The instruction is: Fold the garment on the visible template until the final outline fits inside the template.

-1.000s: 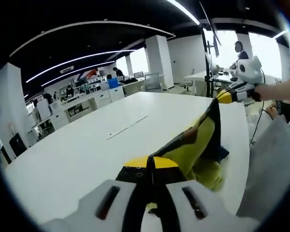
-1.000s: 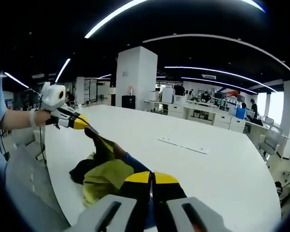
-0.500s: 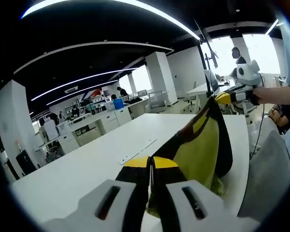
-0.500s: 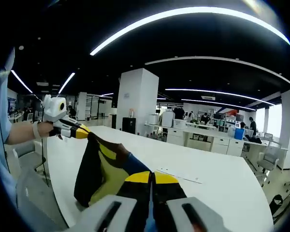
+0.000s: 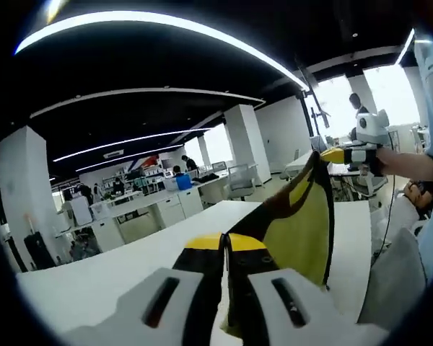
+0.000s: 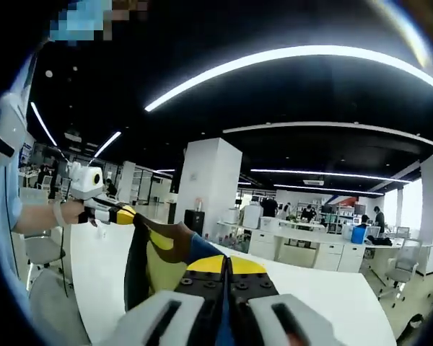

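Two claws hold the yellow-and-black fabric garment (image 5: pixel 299 223) taut above the white worktop (image 5: pixel 94 285): left claw (image 5: pixel 225 249) lower centre, right claw (image 5: pixel 330 153) upper right. Uneven lowering could bunch it outside the template.

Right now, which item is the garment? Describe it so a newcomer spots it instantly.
Start at the long white table. Above it, a garment hangs stretched between the left claw and the right claw, each shut on an edge. It is the yellow-green cloth with black trim, unlike anything else nearby.
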### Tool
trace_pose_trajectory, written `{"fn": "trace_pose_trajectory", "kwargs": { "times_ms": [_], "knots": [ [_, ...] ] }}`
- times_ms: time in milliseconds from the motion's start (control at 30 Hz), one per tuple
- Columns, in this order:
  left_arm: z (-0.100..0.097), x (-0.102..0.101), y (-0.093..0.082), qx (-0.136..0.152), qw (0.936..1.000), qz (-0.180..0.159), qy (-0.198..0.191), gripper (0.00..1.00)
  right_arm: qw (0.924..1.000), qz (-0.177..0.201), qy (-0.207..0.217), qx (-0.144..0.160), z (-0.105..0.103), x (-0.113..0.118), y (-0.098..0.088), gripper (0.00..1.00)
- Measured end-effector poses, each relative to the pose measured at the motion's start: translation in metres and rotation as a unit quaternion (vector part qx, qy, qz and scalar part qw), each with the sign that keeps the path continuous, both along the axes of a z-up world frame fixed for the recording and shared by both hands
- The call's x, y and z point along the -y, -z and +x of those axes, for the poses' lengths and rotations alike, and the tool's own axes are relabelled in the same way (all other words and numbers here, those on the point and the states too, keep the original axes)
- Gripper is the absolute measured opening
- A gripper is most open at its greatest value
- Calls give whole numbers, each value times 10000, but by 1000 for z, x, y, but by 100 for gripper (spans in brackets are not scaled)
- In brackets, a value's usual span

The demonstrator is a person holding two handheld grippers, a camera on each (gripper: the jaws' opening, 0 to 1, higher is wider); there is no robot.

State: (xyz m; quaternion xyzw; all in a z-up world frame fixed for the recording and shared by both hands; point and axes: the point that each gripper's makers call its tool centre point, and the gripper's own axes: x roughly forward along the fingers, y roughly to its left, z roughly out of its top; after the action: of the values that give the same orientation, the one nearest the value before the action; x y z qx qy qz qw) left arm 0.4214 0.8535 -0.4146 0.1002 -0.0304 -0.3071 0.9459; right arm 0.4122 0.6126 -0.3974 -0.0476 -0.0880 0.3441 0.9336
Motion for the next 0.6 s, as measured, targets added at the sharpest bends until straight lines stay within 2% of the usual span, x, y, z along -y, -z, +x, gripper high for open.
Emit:
{"fn": "trace_pose_trajectory", "kwargs": {
  "times_ms": [33, 67, 133, 167, 333, 400, 433, 500, 533, 600],
  "knots": [
    [1, -2, -3, 43, 10000, -17, -7, 0, 9999, 56, -23, 113, 0, -1, -7, 0],
    [0, -2, -11, 7, 9997, -262, -10, 0, 9998, 75, -27, 167, 0, -1, -11, 0],
    [1, -3, -25, 260, 9988, -400, 92, 0, 9995, 94, -22, 298, 2, 0, -19, 0],
    [5, -6, -22, 149, 9992, -382, 20, 0, 9995, 94, -41, 285, 6, -1, -18, 0],
    [21, -4, 2, -134, 9997, -179, -20, 0, 9999, 13, -24, 170, 22, -5, -3, 0],
    [30, -4, 20, -294, 9995, 49, -73, 0, 10000, -9, 17, 15, 32, -6, 9, 0],
    [35, -3, 30, -465, 9989, 20, -75, 0, 9999, -79, 71, -92, 40, -5, 19, 0],
    [46, -4, 45, -603, 9981, 48, -73, 0, 9995, -110, 91, -271, 51, -5, 35, 0],
    [49, -4, 52, -750, 9971, 29, -96, 0, 9995, -100, 73, -287, 53, -5, 37, 0],
    [58, -3, 60, -736, 9972, 107, -62, 0, 9982, -91, 99, -580, 66, -5, 58, 0]
  ]
}}
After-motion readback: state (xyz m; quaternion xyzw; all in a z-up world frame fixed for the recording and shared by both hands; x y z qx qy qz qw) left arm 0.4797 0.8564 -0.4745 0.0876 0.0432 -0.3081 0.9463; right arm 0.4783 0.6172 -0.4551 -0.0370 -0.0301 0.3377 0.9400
